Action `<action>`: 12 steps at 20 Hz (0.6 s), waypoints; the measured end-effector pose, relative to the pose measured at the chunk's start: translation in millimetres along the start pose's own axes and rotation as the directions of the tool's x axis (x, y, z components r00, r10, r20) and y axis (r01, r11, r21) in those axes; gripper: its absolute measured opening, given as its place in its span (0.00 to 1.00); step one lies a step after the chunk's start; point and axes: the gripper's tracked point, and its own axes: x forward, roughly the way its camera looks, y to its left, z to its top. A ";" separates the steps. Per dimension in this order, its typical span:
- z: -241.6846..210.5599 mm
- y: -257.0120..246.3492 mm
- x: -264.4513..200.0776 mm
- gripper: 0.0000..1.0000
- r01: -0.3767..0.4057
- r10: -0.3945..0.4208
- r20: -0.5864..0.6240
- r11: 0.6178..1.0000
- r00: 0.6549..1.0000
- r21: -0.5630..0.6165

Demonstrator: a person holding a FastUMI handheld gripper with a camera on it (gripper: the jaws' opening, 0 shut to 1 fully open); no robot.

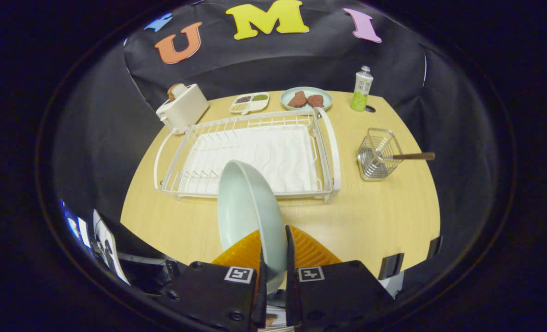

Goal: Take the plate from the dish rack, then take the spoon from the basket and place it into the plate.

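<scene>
My tool [273, 258] grips the plate [248, 210] on edge, clear of the rack [255, 152]; the spoon [409, 157] waits in its basket [378, 161].

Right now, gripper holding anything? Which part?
Yes: the gripper is shut on the plate, pinching its rim on edge between both fingers, held above the table in front of the dish rack.

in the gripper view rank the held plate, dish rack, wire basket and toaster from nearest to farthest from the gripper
1. Plate: on edge, clamped between the fingers of the gripper.
2. Dish rack: on the table just beyond the plate, straight ahead.
3. Wire basket: ahead and right of the rack, spoon handle sticking out.
4. Toaster: at the rack's far left corner, near the booth wall.
</scene>
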 end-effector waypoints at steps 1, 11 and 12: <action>-7.5 -3.8 7.6 0.22 -0.010 0.010 -0.004 1.000 1.000 0.025; -64.8 -39.2 53.6 0.27 -0.107 0.112 -0.012 0.967 0.994 0.232; -68.1 -43.9 57.4 0.32 -0.095 0.102 -0.018 0.968 0.995 0.233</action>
